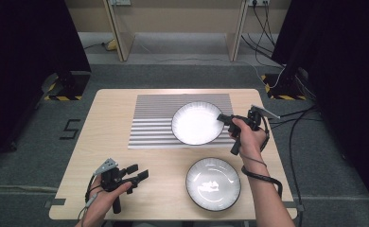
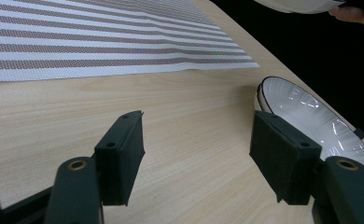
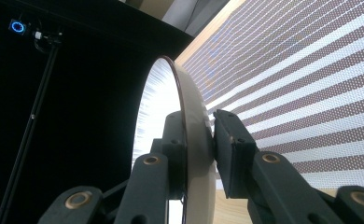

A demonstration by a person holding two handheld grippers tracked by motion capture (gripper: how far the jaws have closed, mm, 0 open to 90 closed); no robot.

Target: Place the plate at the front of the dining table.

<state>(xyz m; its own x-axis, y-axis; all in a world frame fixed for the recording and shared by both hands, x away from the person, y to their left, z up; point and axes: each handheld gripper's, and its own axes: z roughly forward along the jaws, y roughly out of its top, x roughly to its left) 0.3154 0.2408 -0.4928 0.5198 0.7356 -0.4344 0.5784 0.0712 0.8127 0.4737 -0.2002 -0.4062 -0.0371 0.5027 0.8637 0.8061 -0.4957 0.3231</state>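
Note:
A white ribbed plate with a dark rim (image 1: 197, 123) is over the right part of a grey striped placemat (image 1: 154, 118). My right gripper (image 1: 222, 119) is shut on its right rim. In the right gripper view the pads clamp the rim (image 3: 189, 107) edge-on, one pad on each face, with the placemat (image 3: 301, 84) beyond. Whether the plate rests on the mat or hangs just above it I cannot tell. A second, matching plate (image 1: 213, 183) lies on the bare wood at the front right. My left gripper (image 1: 139, 171) stands open at the front left, nothing between its jaws (image 2: 196, 158), pointing toward that plate (image 2: 311, 116).
The wooden table (image 1: 111, 142) stands on grey carpet. Black curtains flank both sides, and stand bases with hazard tape (image 1: 62, 97) sit beyond the far corners. Cables (image 1: 296, 123) trail on the floor at the right.

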